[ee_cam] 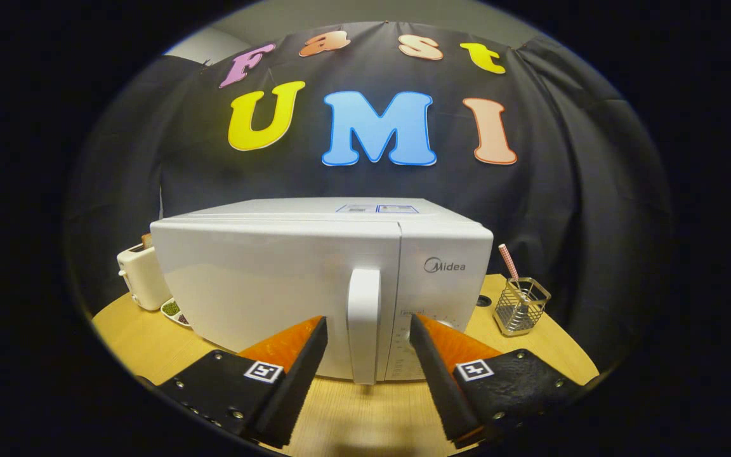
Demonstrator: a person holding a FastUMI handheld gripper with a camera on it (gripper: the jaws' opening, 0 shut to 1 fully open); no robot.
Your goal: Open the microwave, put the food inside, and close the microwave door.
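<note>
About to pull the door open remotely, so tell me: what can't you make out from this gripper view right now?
- Microwave interior: hidden by its shut door.
- Door handle: between the open gripper fingers; contact cannot be told.
- Dish of food: mostly hidden behind the microwave's corner.
- Toaster: partly hidden by the microwave.
- Control panel: lower part covered by one finger, markings too small.
- Wire holder: contents too small beyond a striped straw.

A staged kitchen booth: microwave (pixel 321 285), toaster (pixel 141 277), black cloth wall (pixel 568 190).
</note>
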